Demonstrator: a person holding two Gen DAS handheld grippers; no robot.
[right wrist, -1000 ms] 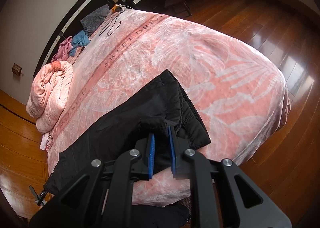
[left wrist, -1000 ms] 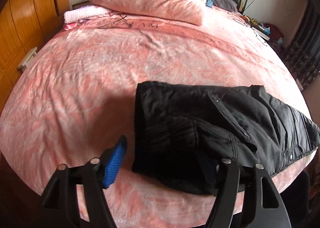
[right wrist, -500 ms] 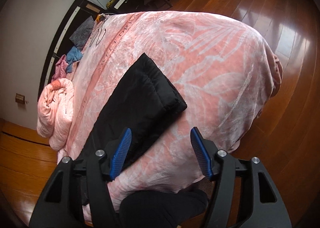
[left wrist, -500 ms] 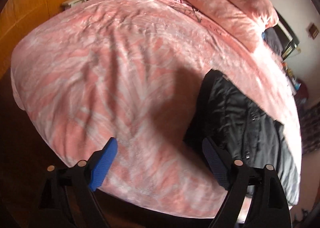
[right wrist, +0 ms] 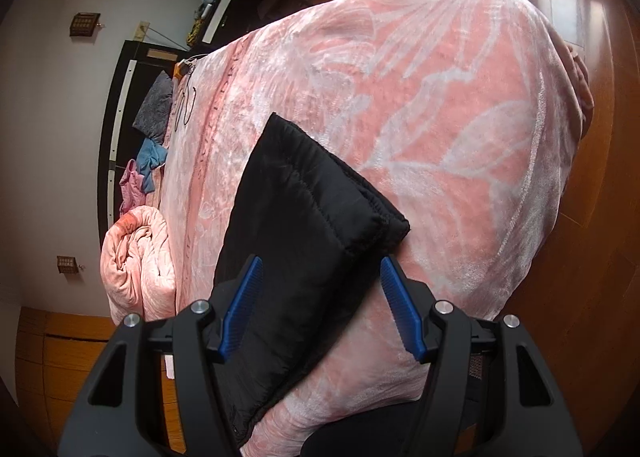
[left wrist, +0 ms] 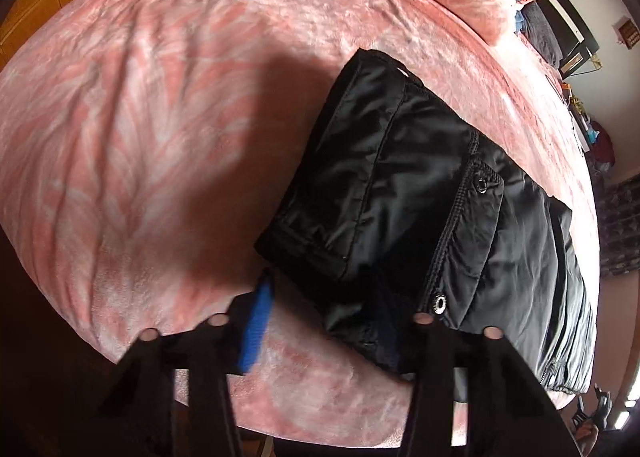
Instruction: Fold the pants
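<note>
The black padded pants (left wrist: 420, 193) lie folded on the pink bed near its front edge. In the left wrist view the waistband end with snaps faces me. My left gripper (left wrist: 320, 321) is open, its jaws straddling the near corner of the folded pants; the right pad is dark and blurred against the cloth. In the right wrist view the folded leg end of the pants (right wrist: 304, 217) lies between the blue pads (right wrist: 244, 305) of my right gripper (right wrist: 320, 309), which is open and holds nothing.
The pink blanket (left wrist: 160, 117) covers the bed. A rolled pink quilt (right wrist: 136, 257) and clothes lie by the black headboard (right wrist: 120, 105). Wooden floor (right wrist: 600, 137) surrounds the bed. The bed edge is just below both grippers.
The right gripper opened and let go of the pants, which now lie flat. The left gripper swung away to the left, then came back to the pants' corner, staying open.
</note>
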